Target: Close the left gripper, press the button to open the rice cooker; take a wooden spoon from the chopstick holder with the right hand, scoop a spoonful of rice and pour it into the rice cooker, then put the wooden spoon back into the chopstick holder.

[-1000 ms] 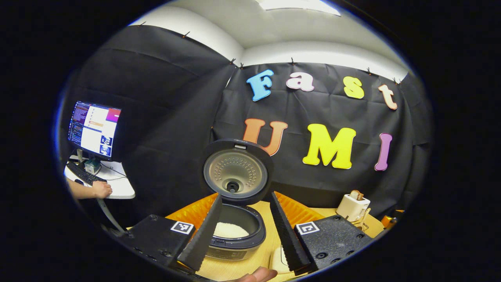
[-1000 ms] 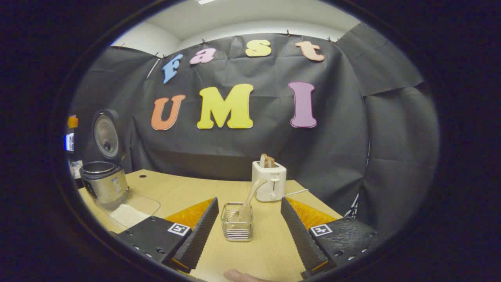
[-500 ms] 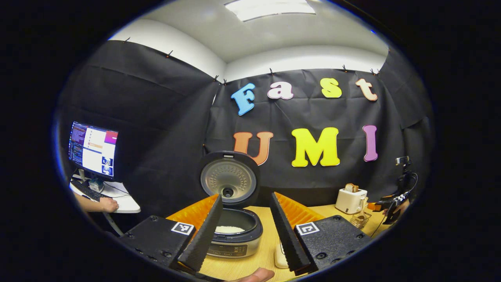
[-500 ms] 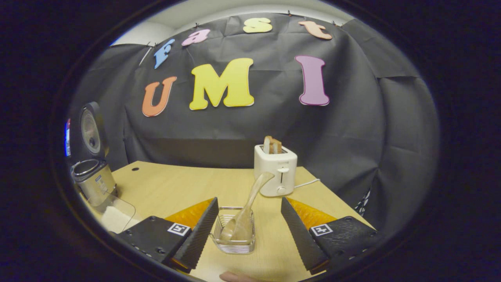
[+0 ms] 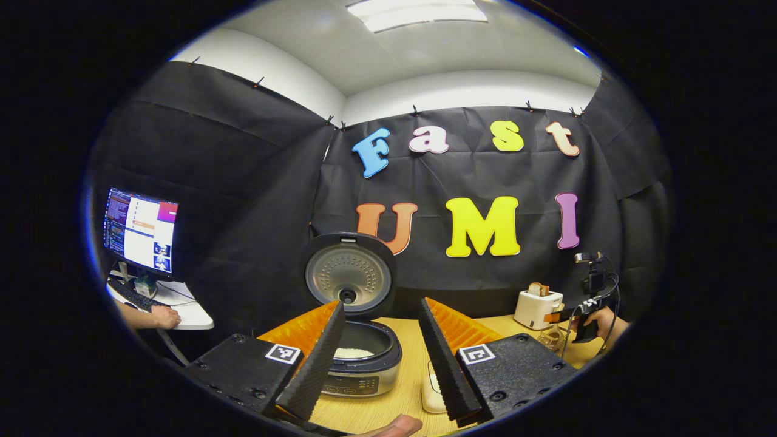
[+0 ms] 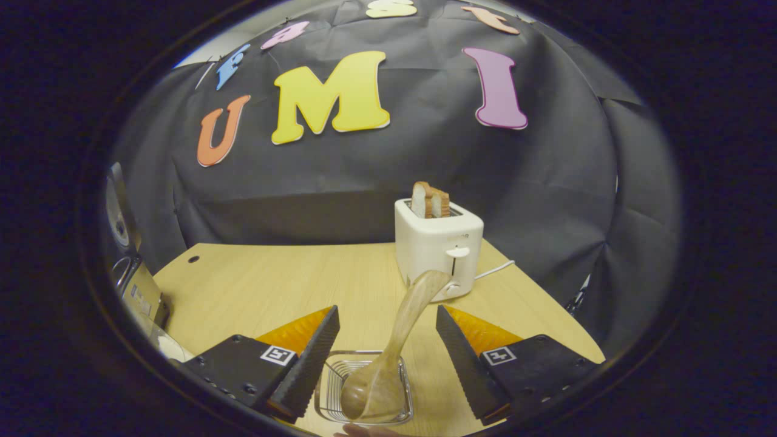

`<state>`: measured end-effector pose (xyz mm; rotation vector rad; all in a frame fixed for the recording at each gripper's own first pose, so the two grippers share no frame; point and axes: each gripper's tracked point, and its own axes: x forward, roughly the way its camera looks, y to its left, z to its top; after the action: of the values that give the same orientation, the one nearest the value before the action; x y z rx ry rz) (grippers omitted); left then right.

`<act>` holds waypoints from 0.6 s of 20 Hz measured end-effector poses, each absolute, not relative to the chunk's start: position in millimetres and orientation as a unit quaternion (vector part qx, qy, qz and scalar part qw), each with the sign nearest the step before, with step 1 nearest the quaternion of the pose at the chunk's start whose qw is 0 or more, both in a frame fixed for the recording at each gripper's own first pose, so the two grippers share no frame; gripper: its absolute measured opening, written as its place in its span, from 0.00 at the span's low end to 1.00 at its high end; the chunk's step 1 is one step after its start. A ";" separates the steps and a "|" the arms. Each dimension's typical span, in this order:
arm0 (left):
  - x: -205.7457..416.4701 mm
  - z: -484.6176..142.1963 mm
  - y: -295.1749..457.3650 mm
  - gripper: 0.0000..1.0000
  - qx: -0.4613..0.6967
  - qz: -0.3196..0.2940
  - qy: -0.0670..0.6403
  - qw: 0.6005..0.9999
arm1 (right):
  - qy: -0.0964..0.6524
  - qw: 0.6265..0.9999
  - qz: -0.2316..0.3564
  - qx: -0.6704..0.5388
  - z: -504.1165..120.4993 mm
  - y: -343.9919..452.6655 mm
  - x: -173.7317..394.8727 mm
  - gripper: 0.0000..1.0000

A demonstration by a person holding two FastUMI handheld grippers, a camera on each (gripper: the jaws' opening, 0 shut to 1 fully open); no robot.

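The rice cooker [image 5: 362, 358] stands open on the table [image 6: 273, 285], lid upright and white rice lying in the pot, so the step in hand looks to be fetching the wooden spoon [image 6: 394, 352]. The right gripper [image 6: 388, 358] hangs just over the chopstick holder [image 6: 364, 394], a clear wire-sided box, with its jaws spread wide and the spoon rising between them — bowl end down in the holder, handle leaning up and to the right toward the white toaster [image 6: 438, 246] behind. Neither finger touches the wood. To take it well, I would bring the jaws level with the slim middle of the handle rather than the flared top, centre the handle between them, then close squarely so it does not twist or slip. Lift along the lean of the handle, not straight sideways, or the light holder may tip or drag. The left gripper [image 5: 379, 358] waits in front of the cooker, jaws spread and holding nothing, clear of the pot — a good place to remain.
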<state>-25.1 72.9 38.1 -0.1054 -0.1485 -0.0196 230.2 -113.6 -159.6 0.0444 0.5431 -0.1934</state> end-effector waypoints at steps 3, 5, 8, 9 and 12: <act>-24.1 36.6 75.3 0.79 -0.037 -0.005 -0.073 0.997 | 0.292 0.951 -0.092 0.042 -172.6 -116.0 243.2 0.95; -21.8 33.4 75.1 0.80 -0.021 0.002 -0.069 0.997 | 0.305 0.945 -0.086 0.076 -176.1 -118.7 248.4 0.92; -17.9 27.2 70.1 0.80 0.001 0.002 -0.060 0.998 | 0.318 0.938 -0.089 0.110 -179.6 -122.9 250.9 0.67; -17.8 25.7 67.9 0.79 0.006 0.001 -0.057 0.998 | 0.316 0.938 -0.087 0.113 -180.0 -123.8 252.3 0.52; -19.5 27.9 60.9 0.79 0.007 -0.005 -0.057 0.998 | 0.311 0.941 -0.081 0.107 -172.7 -125.2 247.0 0.19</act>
<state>-19.5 60.9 27.9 0.0136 -0.1150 -0.0092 247.0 -125.2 -172.7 0.2176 0.6349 -0.1662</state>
